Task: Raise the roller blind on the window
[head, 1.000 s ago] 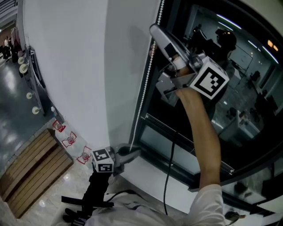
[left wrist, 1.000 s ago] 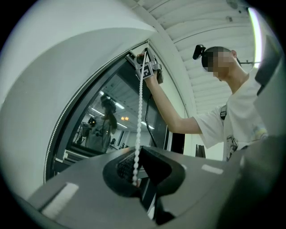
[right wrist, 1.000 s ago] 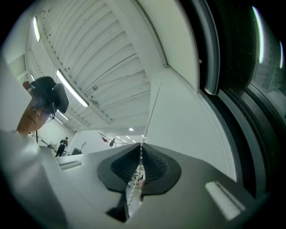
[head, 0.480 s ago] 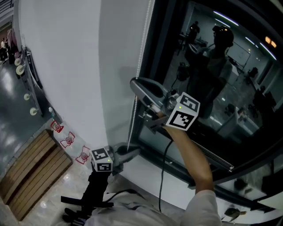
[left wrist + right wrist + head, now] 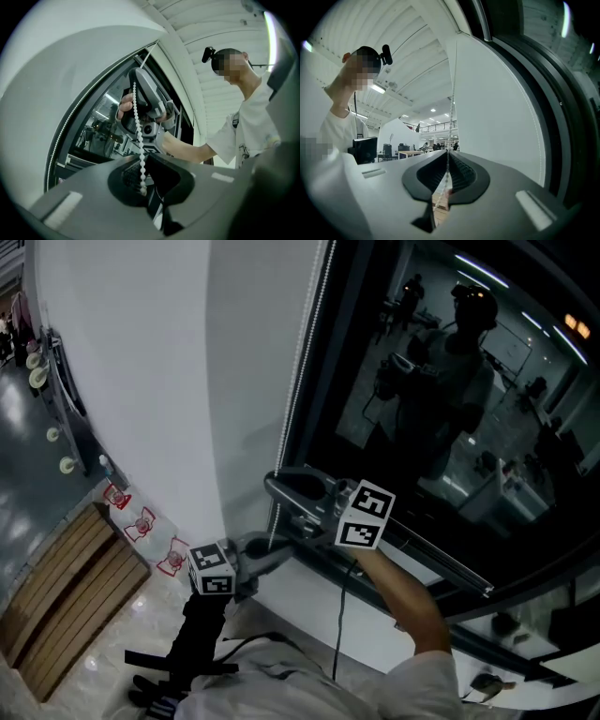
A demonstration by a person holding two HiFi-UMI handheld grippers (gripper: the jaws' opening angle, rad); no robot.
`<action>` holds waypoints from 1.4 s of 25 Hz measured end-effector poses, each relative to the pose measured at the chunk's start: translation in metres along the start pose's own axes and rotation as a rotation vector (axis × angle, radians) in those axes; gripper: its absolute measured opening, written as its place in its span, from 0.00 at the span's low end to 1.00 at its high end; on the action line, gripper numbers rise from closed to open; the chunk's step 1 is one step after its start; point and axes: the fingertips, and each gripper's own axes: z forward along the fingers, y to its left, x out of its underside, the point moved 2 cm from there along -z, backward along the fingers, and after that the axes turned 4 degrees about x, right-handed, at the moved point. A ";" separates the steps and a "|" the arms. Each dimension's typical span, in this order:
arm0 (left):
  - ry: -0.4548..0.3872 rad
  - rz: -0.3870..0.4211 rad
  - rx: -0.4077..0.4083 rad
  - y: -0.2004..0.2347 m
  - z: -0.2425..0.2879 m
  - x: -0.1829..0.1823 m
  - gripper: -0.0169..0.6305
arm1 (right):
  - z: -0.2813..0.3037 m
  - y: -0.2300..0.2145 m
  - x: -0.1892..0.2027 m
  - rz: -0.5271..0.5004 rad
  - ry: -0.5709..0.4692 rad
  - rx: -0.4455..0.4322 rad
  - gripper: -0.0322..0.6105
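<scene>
- Roller blind point(image 5: 255, 381): its bead chain point(image 5: 138, 136) is pinched lowest, nearest the person, in the left gripper point(image 5: 143, 158), jaws closed on it.
- Just above, the right gripper point(image 5: 449, 161) is clamped on that chain too.
- Beyond, the white blind hangs left of the dark window point(image 5: 422, 409).

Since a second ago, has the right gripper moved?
Yes: the right gripper came down the bead chain, from high beside the glass to just above the sill.

A white wall point(image 5: 141, 381) meets a dark, reflective window point(image 5: 441, 409), with wooden slats point(image 5: 66, 606) and glossy floor point(image 5: 21, 465) below.
</scene>
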 end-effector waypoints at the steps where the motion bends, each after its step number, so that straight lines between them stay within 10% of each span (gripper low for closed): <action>1: 0.000 0.003 0.002 0.001 0.000 -0.001 0.03 | -0.001 0.000 0.001 -0.002 0.006 0.000 0.07; 16: 0.002 0.019 0.002 -0.005 -0.001 -0.005 0.03 | -0.010 0.007 0.033 0.105 0.017 -0.017 0.08; 19: 0.001 0.037 0.012 -0.005 -0.002 -0.003 0.03 | -0.005 0.010 0.022 0.087 0.018 -0.040 0.21; 35: 0.000 0.028 0.013 -0.011 -0.004 -0.001 0.03 | 0.018 -0.002 -0.216 -0.141 -0.303 -0.092 0.25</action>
